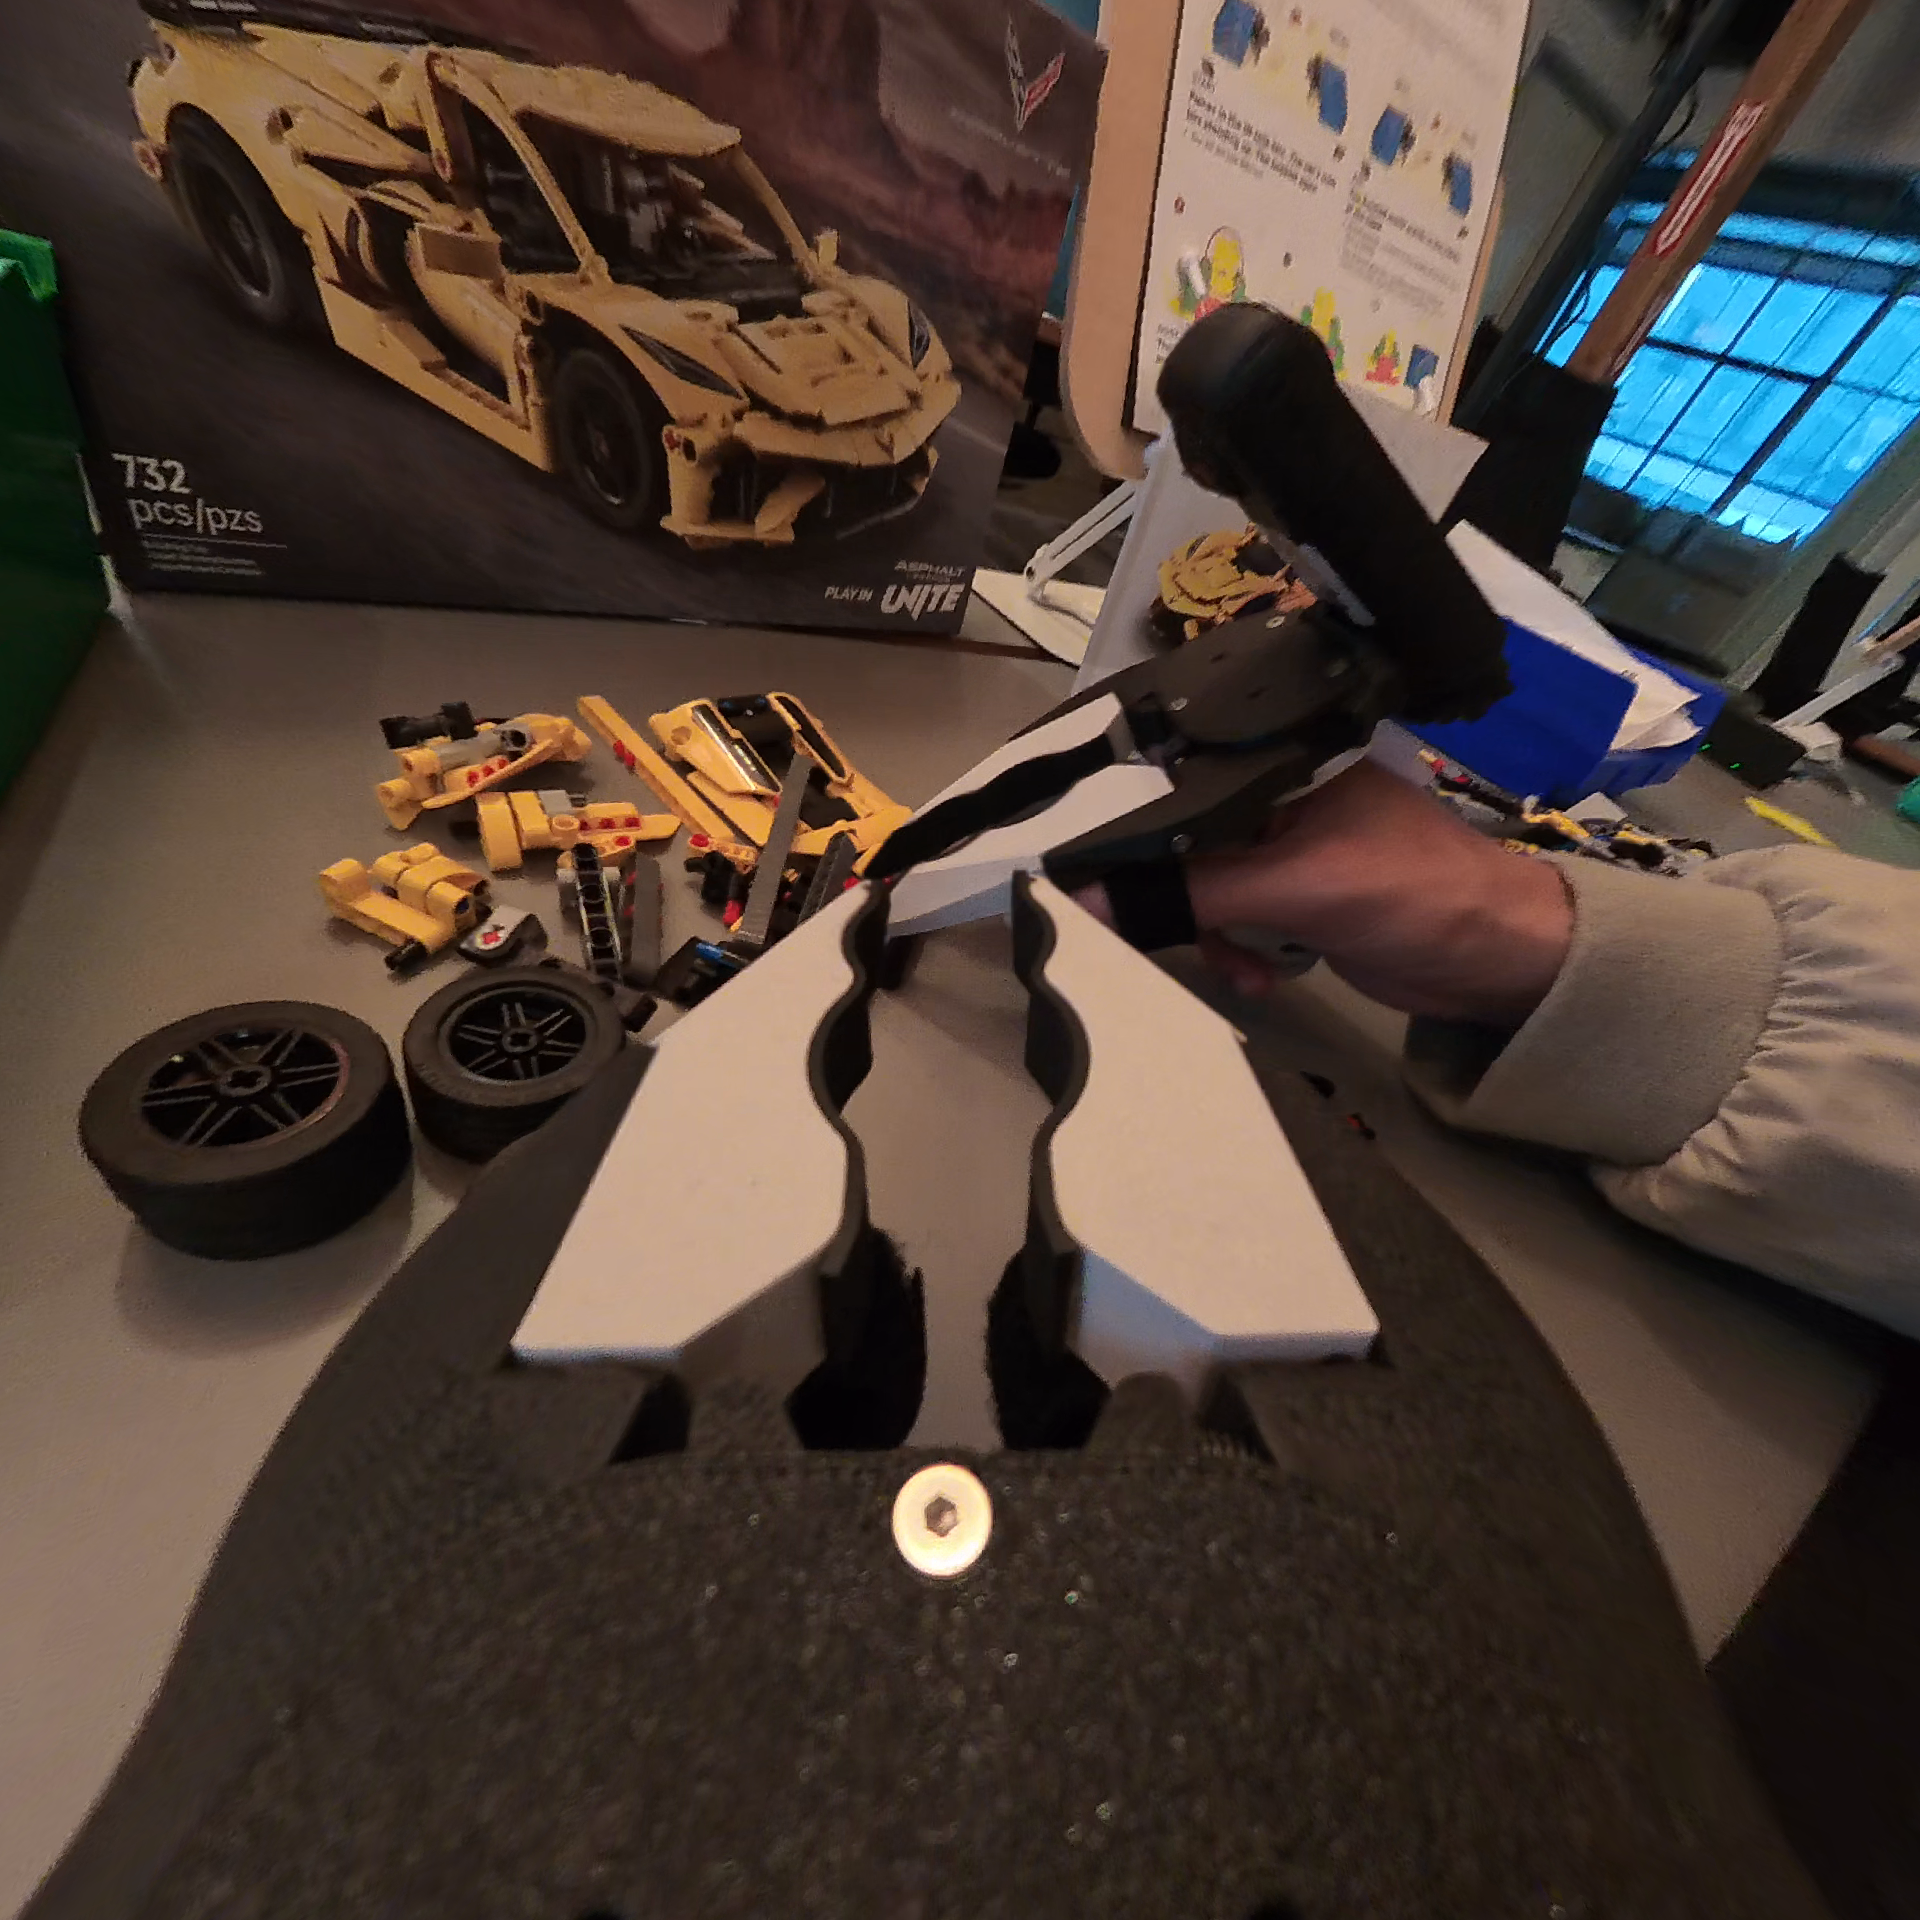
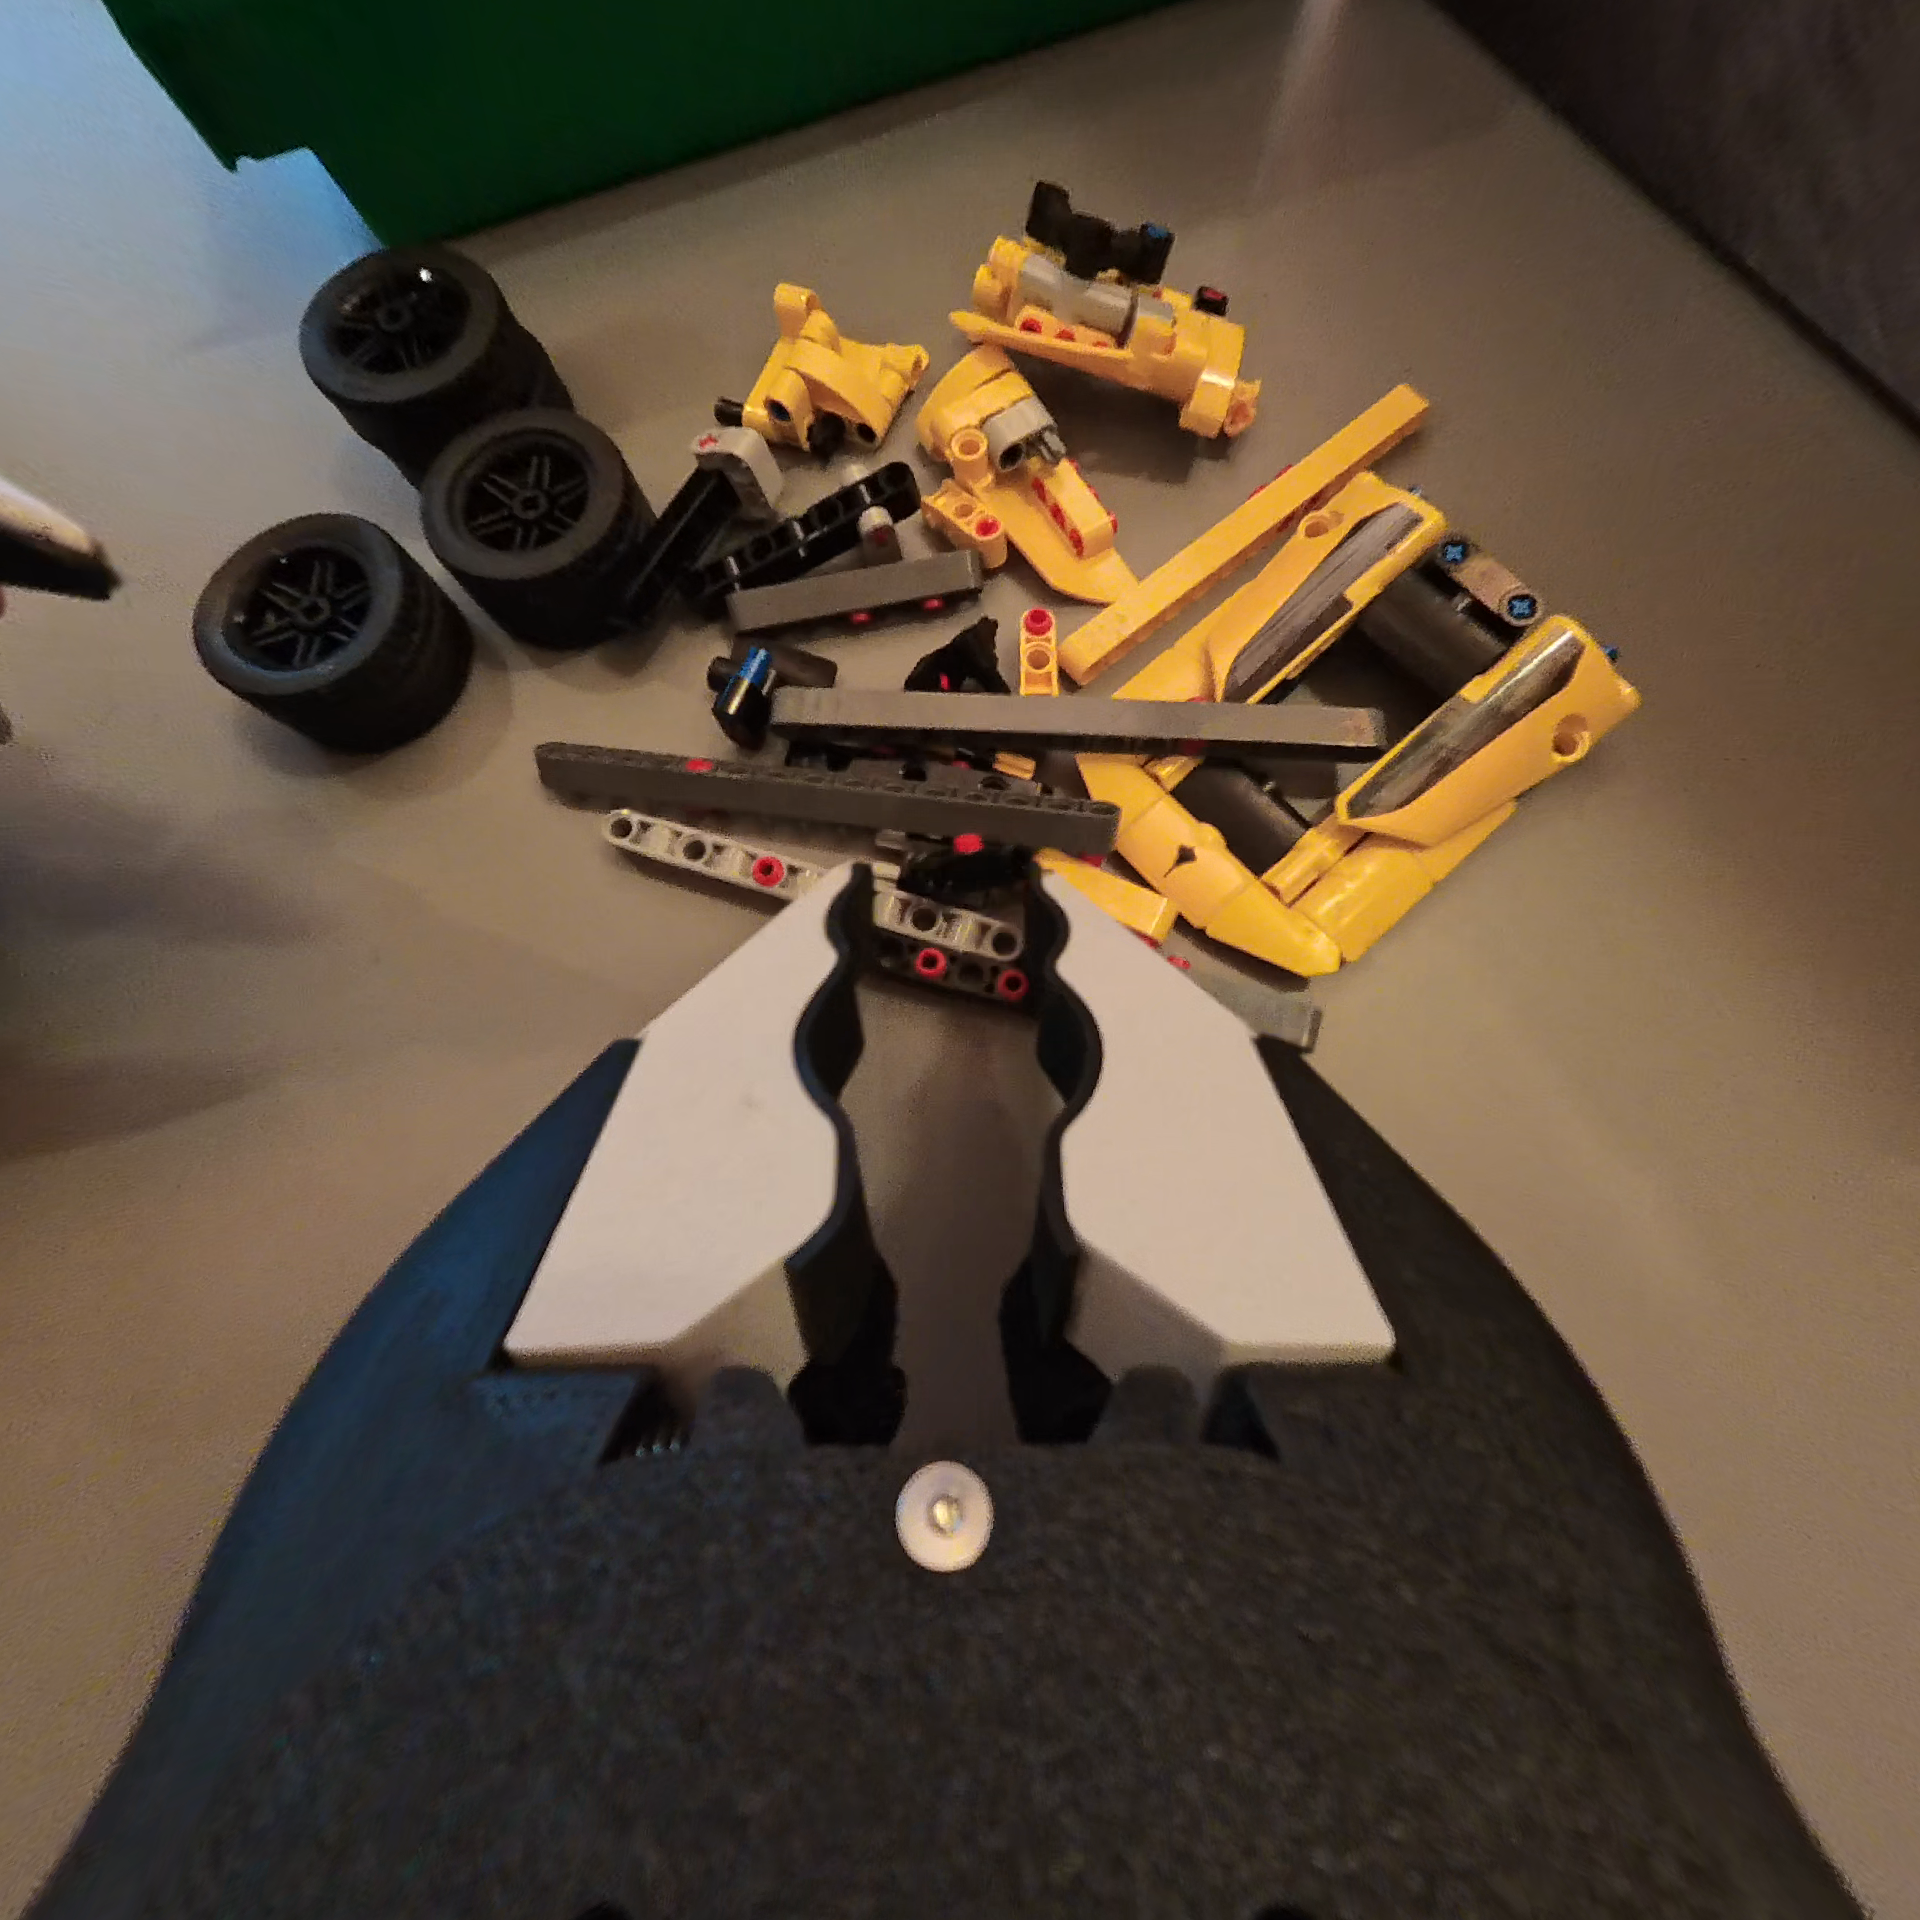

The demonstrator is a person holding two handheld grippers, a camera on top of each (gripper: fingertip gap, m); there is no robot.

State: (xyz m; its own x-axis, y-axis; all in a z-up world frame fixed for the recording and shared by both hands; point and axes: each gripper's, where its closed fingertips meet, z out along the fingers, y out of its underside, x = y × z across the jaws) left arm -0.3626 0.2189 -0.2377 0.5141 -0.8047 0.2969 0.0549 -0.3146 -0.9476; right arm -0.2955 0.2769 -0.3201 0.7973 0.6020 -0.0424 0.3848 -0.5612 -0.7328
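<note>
Nearest, right gripper (image 2: pixel 945 914) fingers sit narrowly parted around a small grey-and-black pinned brick cluster (image 2: pixel 951 940) at the pile's (image 2: pixel 1039 644) near edge; whether they grip it, I cannot tell. Left gripper (image 1: pixel 945 914) hangs parted and empty, level above the table (image 1: pixel 208 1455). Overlapping dark beams (image 2: pixel 831 795) could drag and scatter. Wheels (image 2: pixel 332 629) stand beyond.

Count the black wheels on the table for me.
3, clustered left of the brick pile: one farthest back by the green box, one against the pile's black beams, one nearest. More may be hidden off-frame.
</note>
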